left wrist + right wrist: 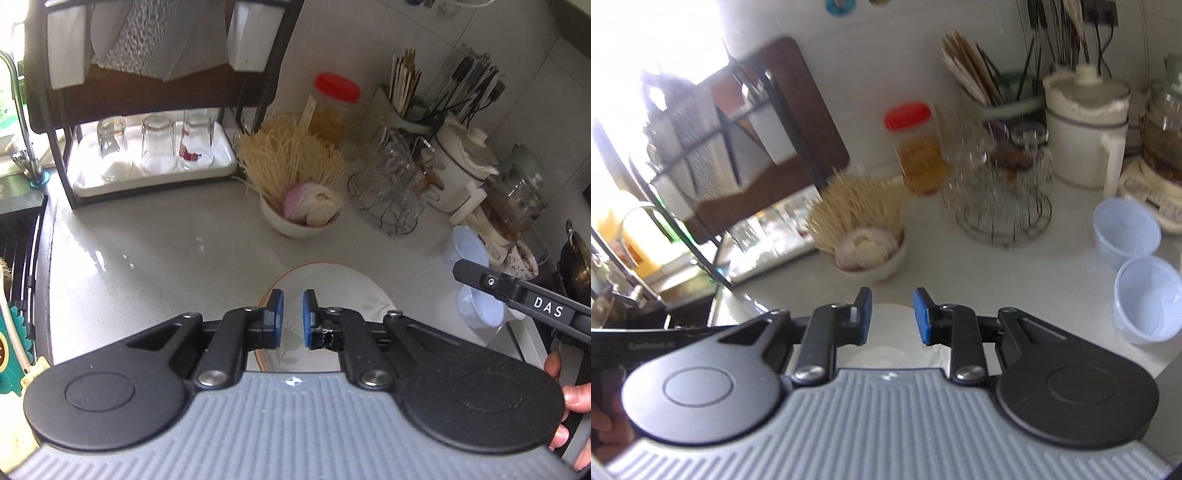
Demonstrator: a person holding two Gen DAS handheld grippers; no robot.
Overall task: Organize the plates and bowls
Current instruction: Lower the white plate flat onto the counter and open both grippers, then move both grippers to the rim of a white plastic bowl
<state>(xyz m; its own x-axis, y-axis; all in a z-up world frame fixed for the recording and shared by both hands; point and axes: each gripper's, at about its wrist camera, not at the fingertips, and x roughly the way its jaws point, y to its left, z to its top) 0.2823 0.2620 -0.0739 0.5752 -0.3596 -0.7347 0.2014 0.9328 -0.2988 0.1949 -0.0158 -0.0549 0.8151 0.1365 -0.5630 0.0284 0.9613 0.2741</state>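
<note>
White ceramic with a thin brown rim, the plate (332,291) is being left flat on the grey counter (147,266), right under both tools. The left gripper (292,319) is being held just above it with its blue pads parted by a narrow gap and nothing between them, so it's released. The right gripper (892,314) is being hovered over the same plate (892,332), spread wider, also empty.

Off to the right, two pale blue plastic bowls (1137,266) are being kept side by side, not stacked yet. Further back, a white bowl (295,225) stuffed with noodles and onion is being left alone, near a wire basket of glasses (391,192) and a rack (155,147) holding upturned glasses.

Progress-wise, pretty much nothing looks sorted yet: plate not picked up, bowls loose. Most of the job seems left.
</note>
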